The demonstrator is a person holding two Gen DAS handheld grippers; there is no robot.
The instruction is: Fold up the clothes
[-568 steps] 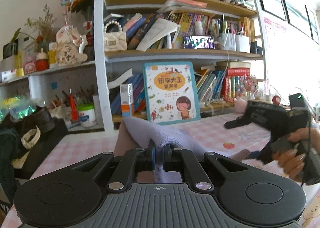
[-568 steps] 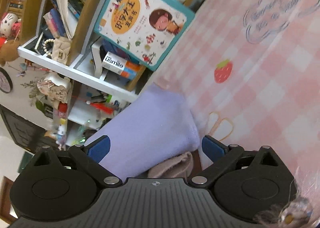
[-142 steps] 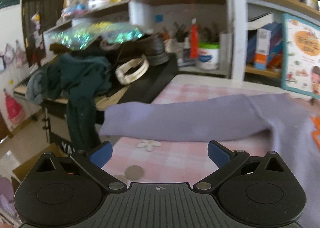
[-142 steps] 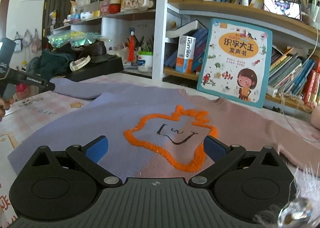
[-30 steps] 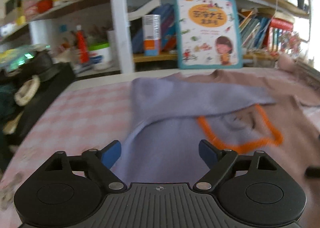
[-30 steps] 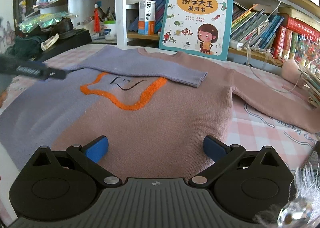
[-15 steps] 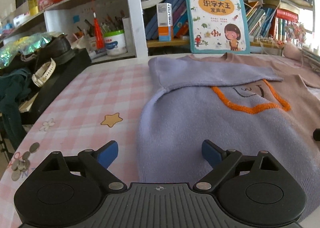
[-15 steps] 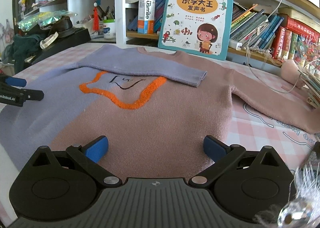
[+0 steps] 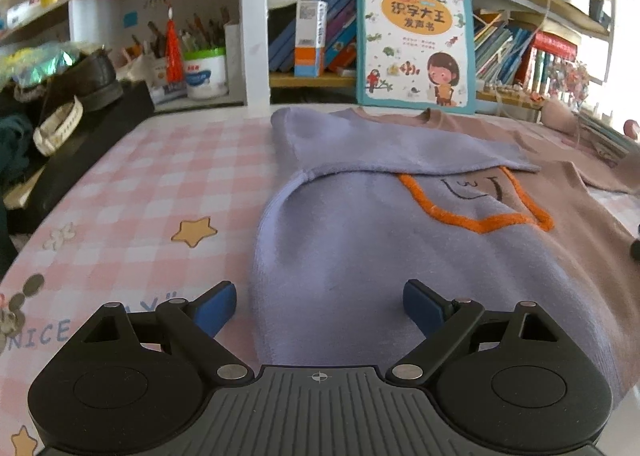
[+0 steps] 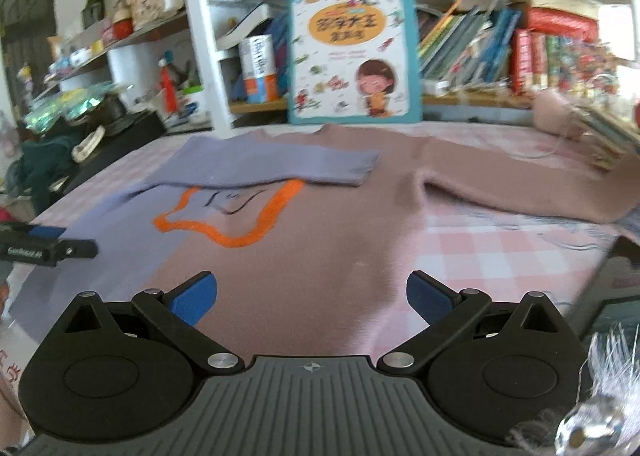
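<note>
- The left gripper has its blue-tipped black jaws wide apart, and nothing is pinched between them.
- To the left of those jaws is the desk with its pink and white checked cloth, and a yellow star picture is printed on it.
- Further left, at the edge of the desk, lies a dark shoe on a black box.
- Between the left jaws and stretching ahead of them lies the soft purple and dusty pink sweater with an orange outline shape, flat on the desk.
- Its purple sleeve is folded across the chest, far in front of the left jaws.
- Behind the sweater, a teal-edged picture book with a cartoon girl stands up against the wooden bookshelf.
- The right gripper also has its jaws wide apart and empty.
- The pink half of the sweater lies between and ahead of the right jaws.
- To the right of them, the pink sleeve stretches out flat on the desk.
- In the right wrist view, the left gripper's tip shows far to the left, over the purple half.
</note>
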